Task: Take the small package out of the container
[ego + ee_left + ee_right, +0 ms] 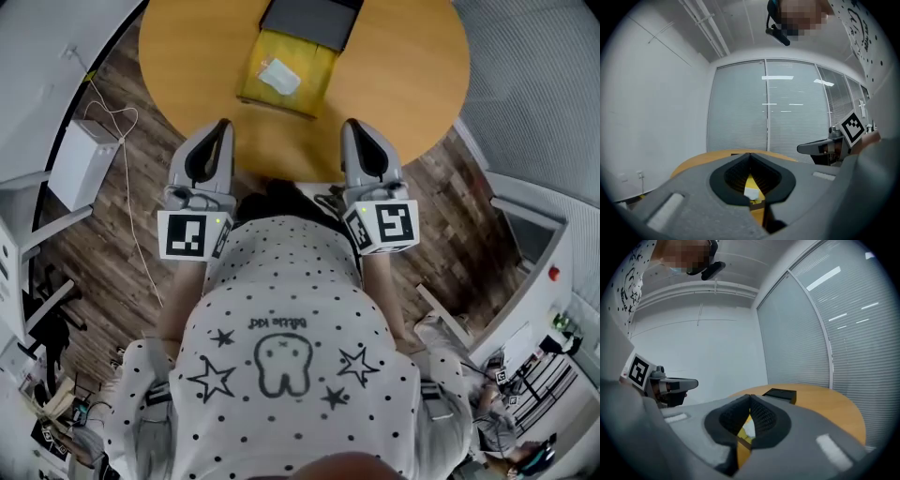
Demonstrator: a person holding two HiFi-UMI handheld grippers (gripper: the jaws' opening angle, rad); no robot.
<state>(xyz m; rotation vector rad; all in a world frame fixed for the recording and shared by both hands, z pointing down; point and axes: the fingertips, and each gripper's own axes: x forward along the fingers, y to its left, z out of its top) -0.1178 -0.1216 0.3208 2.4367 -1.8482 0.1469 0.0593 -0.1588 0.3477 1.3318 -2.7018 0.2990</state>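
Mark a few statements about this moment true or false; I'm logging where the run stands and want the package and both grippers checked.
1. The small white package lies in the yellow container. True.
2. The left gripper holds the package. False: its fingers are together with nothing between them, and it is short of the container.
3. The right gripper is shut and empty. True.
4. The table is square and white. False: it is round and wood-coloured.
5. A dark flat box lies at the container's far end, away from the person. True.
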